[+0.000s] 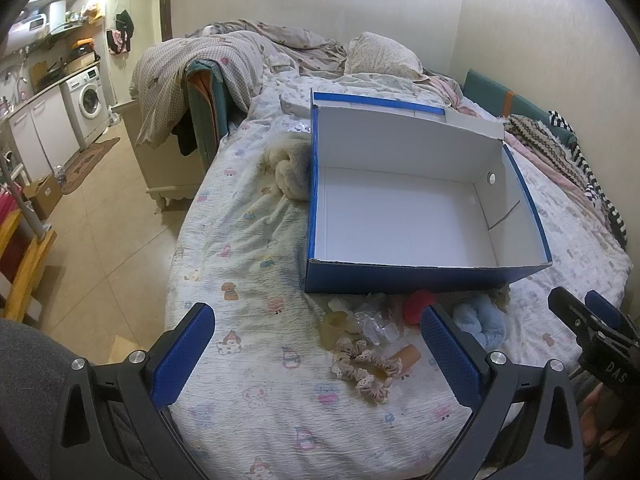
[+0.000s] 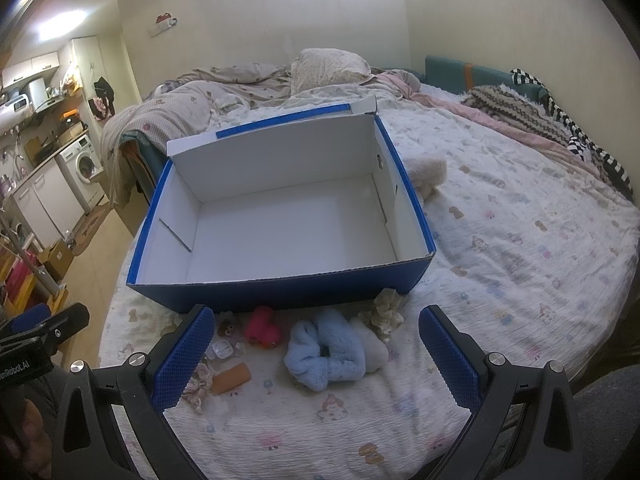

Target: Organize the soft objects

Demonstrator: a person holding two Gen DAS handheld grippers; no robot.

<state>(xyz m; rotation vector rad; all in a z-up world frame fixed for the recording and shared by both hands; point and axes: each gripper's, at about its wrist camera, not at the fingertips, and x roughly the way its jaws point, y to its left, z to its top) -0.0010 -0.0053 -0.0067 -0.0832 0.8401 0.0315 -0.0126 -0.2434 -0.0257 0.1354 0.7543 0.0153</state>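
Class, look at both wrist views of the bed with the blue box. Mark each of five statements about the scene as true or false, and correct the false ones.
1. The blue cardboard box with the white inside holds no objects. True.
2. The fluffy light blue scrunchie lies inside the box. False: it lies on the patterned bedsheet, in front of the box.
3. The left gripper is clamped on the beige lace-edged scrunchie. False: its jaws stand wide open and hold nothing.
4. The right gripper is open and empty. True.
5. The red plush item sits on top of the floral pillow. False: it lies on the sheet by the box's near wall.
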